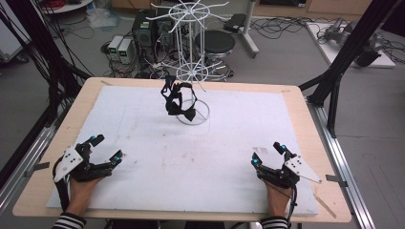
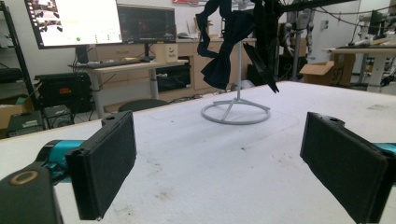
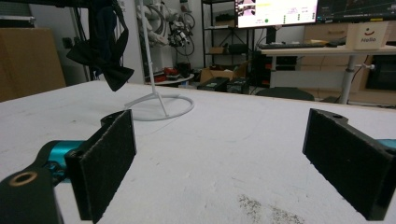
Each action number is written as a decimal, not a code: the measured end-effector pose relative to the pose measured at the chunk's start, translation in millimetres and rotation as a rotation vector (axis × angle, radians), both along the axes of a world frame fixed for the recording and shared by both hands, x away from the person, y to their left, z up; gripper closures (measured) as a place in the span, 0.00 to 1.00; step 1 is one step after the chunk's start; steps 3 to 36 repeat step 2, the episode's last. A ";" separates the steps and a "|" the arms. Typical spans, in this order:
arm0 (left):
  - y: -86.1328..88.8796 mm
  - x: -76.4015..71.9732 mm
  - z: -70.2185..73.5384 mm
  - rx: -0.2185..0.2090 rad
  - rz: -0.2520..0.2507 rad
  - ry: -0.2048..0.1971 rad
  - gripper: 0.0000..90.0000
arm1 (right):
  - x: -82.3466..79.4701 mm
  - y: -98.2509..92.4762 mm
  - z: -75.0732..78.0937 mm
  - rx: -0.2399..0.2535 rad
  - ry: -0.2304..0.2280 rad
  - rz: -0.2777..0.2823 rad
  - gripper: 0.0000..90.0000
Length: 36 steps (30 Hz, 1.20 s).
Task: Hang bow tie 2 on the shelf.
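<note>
Two grippers rest at the near edge of the table (image 1: 57, 191), one at each lower corner of the high view, both spread wide with nothing between their jaws. Starting at lower left, the left gripper (image 1: 106, 149) sits with its padded jaws apart, a striped sleeve behind it. Moving toward the upper middle of the frame, a white wire stand (image 1: 189, 47) rises from a ring base on the white table top, and from one of its lower arms hangs a dark bundle of bow ties (image 1: 177, 101), straps looped over the wire and the bows dangling just above the base. In the left gripper view the same bundle (image 2: 229, 46) droops at top centre, well apart from the jaws. At lower right, the right gripper (image 1: 268, 153) is likewise released and idle.

That fabric looks light, soft and floppy; it should swing and fold under any nudge. I'd judge the knotted bow the firmest spot to pinch, lifting upward so the strap clears its hook without tipping the slender stand.
</note>
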<state>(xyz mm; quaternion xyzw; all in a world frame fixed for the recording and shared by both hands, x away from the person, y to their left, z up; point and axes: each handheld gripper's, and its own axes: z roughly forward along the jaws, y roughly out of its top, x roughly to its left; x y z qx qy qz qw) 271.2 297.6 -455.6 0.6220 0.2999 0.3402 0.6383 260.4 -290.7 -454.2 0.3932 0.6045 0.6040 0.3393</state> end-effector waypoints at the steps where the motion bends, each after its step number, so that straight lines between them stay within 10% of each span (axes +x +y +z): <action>1: -0.6 -0.1 0.0 0.001 0.001 -0.001 0.12 | -0.1 0.1 0.0 0.000 0.000 0.000 0.10; 36: -0.7 -0.1 0.0 0.003 0.001 -0.001 0.12 | -0.1 0.0 0.0 -0.002 0.000 0.000 0.10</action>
